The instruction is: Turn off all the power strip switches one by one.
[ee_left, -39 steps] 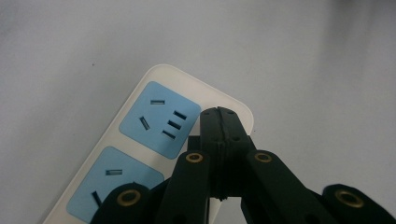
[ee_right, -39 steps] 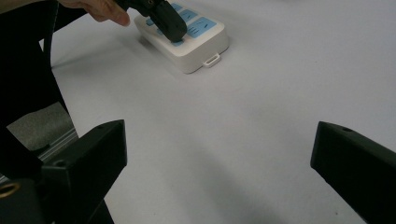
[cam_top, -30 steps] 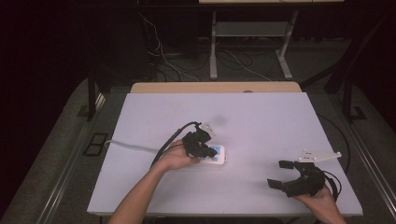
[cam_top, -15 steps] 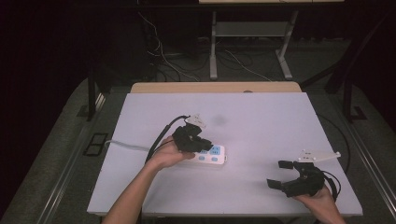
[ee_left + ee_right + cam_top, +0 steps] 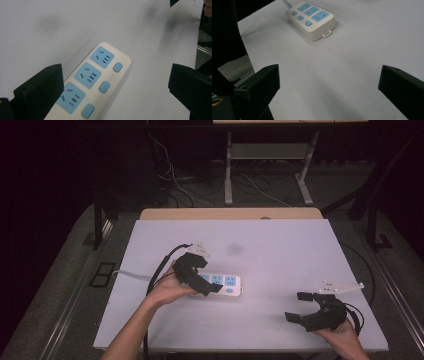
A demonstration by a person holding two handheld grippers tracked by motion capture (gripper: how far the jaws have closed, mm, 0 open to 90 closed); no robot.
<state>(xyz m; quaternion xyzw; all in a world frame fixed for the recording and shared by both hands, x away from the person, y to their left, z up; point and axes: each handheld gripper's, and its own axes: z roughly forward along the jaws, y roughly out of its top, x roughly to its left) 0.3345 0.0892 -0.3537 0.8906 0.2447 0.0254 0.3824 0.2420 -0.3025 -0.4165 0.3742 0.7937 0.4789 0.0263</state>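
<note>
A white power strip [image 5: 226, 282] with three blue sockets and blue buttons lies flat near the middle of the white table [image 5: 280, 250]. My left gripper [image 5: 206, 276] hovers open over the strip's left end, its jaws wide apart on either side of it. In the left gripper view the strip [image 5: 87, 82] runs between the open jaws of my left gripper [image 5: 115, 85]. My right gripper [image 5: 297, 306] is open with nothing in it near the table's front right. From the right gripper view the strip [image 5: 312, 17] lies far ahead of the open right gripper [image 5: 329, 85].
The strip's white cord [image 5: 132, 276] trails left across the table. A black cable [image 5: 162, 265] loops from the left gripper. A wooden edge [image 5: 230, 213] borders the table's back, with desk legs [image 5: 229, 170] and floor cables beyond.
My left gripper has drawn back a little to the left, uncovering more of the strip. The strip and my right gripper have stayed put.
</note>
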